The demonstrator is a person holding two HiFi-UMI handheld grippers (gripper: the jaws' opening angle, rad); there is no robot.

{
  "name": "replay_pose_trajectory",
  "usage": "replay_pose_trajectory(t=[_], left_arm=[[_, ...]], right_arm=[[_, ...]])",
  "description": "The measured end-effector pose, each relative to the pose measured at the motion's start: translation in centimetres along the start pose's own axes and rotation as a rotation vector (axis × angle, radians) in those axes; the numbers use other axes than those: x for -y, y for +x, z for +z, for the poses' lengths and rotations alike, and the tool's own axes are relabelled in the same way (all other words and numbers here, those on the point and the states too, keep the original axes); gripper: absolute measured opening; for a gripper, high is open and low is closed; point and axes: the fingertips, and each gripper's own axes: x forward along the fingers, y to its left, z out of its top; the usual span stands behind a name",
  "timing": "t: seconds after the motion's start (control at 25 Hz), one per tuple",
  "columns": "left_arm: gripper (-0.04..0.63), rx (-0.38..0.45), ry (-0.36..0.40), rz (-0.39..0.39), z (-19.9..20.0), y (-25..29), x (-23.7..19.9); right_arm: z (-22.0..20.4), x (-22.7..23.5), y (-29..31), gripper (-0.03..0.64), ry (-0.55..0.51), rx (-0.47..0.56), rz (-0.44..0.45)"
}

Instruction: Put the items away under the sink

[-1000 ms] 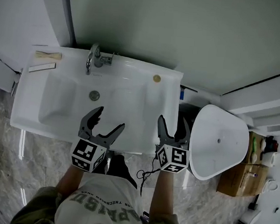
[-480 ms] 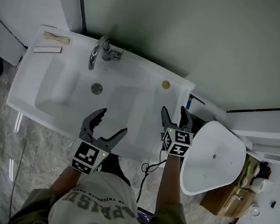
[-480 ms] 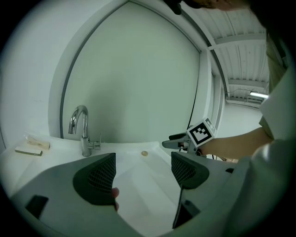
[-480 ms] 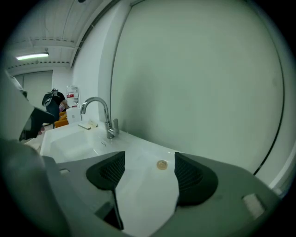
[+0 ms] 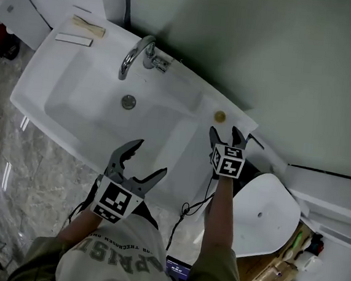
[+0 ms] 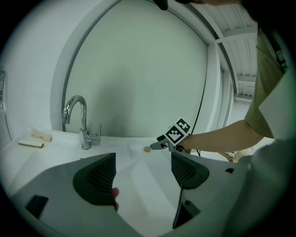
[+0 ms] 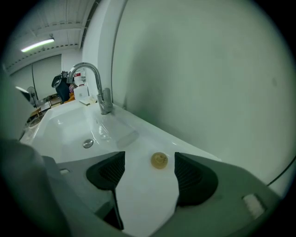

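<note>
Fingers of the right gripper gape wide and empty. The small round yellow item lies just ahead, framed between them, on the sink's back right corner. The left gripper, likewise open and empty, hangs at the front rim, farther off.

Pale green wall (grey marble floor below)

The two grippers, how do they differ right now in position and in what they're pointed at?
The left gripper is over the sink's front edge; the right gripper is over the sink's right ledge. The left gripper's jaws frame only bare sink surface; the right gripper's frame a small yellow round piece just ahead. Both are open and hold nothing.
</note>
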Motion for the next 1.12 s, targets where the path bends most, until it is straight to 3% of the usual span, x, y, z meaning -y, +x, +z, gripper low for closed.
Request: replay_pose_trajectory(t=[0.16,0.48,0.92,1.12], left_arm=[[0.362,-0.011,-0.022,0.033,-0.6,0.8,-0.1],[0.362,-0.043,-0.05,0.069,-1.6,1.9,-0.1],[0.362,-0.06,-0.075,0.094,-2.5,2.5,0.1],[0.362,-0.065,-0.078,0.106,-2.8,2.5,0.0]], right_arm=[[-1.4,0.8,3.5,0.328,0.058,-0.06,0.042],[-3.5,2.6,8.1,0.328,0.084,-0.143,0.03],[-3.5,2.5,9.8,0.325,0.137,-0.155,0.091],[-3.6,2.5,9.9,0.287,0.153,-0.142,0.12]])
